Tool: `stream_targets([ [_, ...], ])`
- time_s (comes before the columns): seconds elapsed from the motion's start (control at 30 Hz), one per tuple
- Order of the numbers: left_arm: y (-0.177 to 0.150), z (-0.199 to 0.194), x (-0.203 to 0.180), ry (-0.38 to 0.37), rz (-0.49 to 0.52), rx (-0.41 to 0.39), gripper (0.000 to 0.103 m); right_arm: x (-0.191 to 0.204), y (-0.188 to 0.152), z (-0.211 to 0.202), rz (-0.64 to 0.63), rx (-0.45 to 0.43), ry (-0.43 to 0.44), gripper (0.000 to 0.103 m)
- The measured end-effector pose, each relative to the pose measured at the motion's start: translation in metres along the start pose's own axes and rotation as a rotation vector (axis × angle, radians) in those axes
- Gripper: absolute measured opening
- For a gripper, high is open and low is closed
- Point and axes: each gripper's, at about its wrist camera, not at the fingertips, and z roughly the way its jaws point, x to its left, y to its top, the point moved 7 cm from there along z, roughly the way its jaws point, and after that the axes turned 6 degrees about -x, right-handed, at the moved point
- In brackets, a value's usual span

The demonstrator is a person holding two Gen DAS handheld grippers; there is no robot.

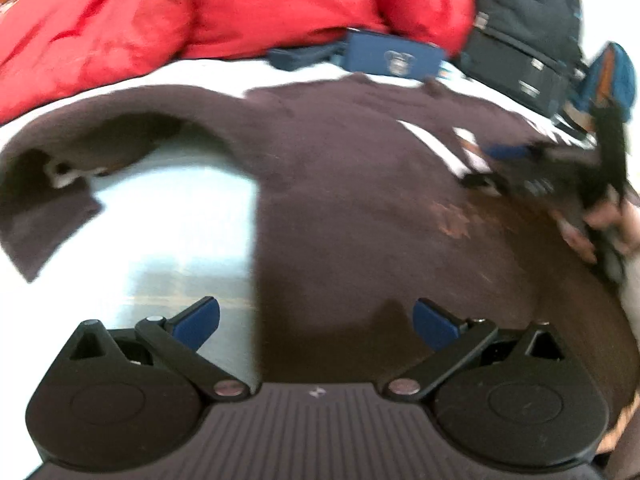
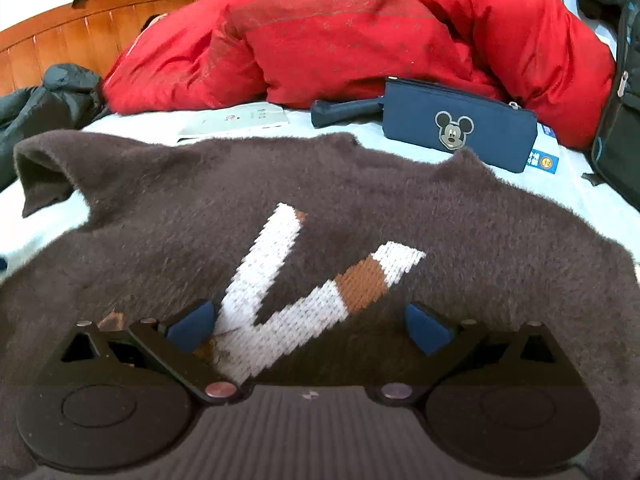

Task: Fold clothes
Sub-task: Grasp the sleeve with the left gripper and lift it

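While fuzzy brown knit sweater (image 2: 168, 216) lies flat, left hand-held gripper (image 1: 316, 322) and right hand-held gripper (image 2: 310, 326) spread apart, empty.

- My left wrist camera looks forward along my left gripper (image 1: 316, 322), fingers spread, low over the lower left part of the brown sweater (image 1: 360, 200), facing up the bed (image 1: 160, 232); the picture is blurred.
- My right wrist camera sits very close over the sweater's chest (image 2: 320, 208), just above its white and tan knitted mark (image 2: 304, 296), right gripper (image 2: 312, 326) fingers apart, facing the same way.
- Both views share the sweater, the red quilt (image 1: 240, 8) (image 2: 360, 32) behind it and the navy Mickey Mouse pouch (image 1: 394, 56) (image 2: 460, 124).
- The left view catches my right gripper and the hand (image 1: 600, 224) holding it at its right edge.
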Motion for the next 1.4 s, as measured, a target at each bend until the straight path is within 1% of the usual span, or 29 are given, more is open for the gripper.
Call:
stream_targets([
  [0.13,0.023,-0.006,0.024,0.041,-0.053,-0.067,0.102,0.006,-0.002,-0.009,-0.015,0.009,0.005,0.103],
  [0.2,0.035,-0.008,0.037,0.049,-0.091,-0.099,0.102,0.009,-0.001,-0.013,-0.006,0.012,0.022,0.103],
  [0.27,0.043,-0.006,0.052,0.053,-0.129,-0.113,0.102,0.011,-0.001,-0.015,0.006,0.008,0.049,0.103],
  [0.37,0.051,-0.004,0.075,0.055,-0.2,-0.128,0.102,0.014,-0.001,-0.016,0.005,0.007,0.063,0.103],
  [0.47,0.059,-0.007,0.092,0.028,-0.269,-0.162,0.102,0.015,-0.001,-0.017,0.009,0.006,0.073,0.103],
  [0.57,0.069,-0.008,0.107,0.024,-0.308,-0.18,0.102,0.017,-0.001,-0.017,0.013,0.005,0.083,0.103],
  [0.67,0.077,-0.006,0.125,0.039,-0.355,-0.186,0.102,0.018,-0.001,-0.017,0.006,0.006,0.077,0.103],
  [0.7,0.08,-0.005,0.13,0.032,-0.378,-0.195,0.102,0.019,-0.002,-0.016,0.002,0.006,0.074,0.103],
  [0.77,0.082,-0.001,0.139,0.004,-0.436,-0.207,0.102,0.02,-0.002,-0.016,-0.002,0.006,0.071,0.103],
  [0.83,0.084,0.006,0.149,-0.001,-0.483,-0.211,0.102,0.021,-0.002,-0.016,-0.005,0.006,0.069,0.103],
  [0.9,0.083,0.013,0.161,0.015,-0.529,-0.195,0.102,0.021,-0.003,-0.016,-0.007,0.005,0.067,0.103],
  [1.0,0.078,0.015,0.18,0.025,-0.615,-0.201,0.102,0.021,-0.004,-0.017,-0.009,0.006,0.066,0.103],
  [1.13,0.061,0.023,0.211,0.076,-0.724,-0.163,0.102,0.022,-0.004,-0.017,-0.021,0.008,0.061,0.103],
  [1.23,0.051,0.029,0.226,0.072,-0.806,-0.174,0.097,0.023,-0.004,-0.016,-0.032,0.009,0.054,0.103],
  [1.3,0.05,0.03,0.23,0.072,-0.819,-0.19,0.09,0.023,-0.004,-0.016,-0.035,0.009,0.052,0.103],
  [1.33,0.05,0.03,0.232,0.073,-0.817,-0.197,0.082,0.023,-0.004,-0.016,-0.035,0.009,0.051,0.103],
  [1.37,0.051,0.029,0.234,0.075,-0.815,-0.202,0.067,0.023,-0.004,-0.016,-0.035,0.009,0.051,0.103],
  [1.4,0.053,0.029,0.236,0.076,-0.813,-0.203,0.057,0.023,-0.004,-0.016,-0.036,0.009,0.05,0.103],
])
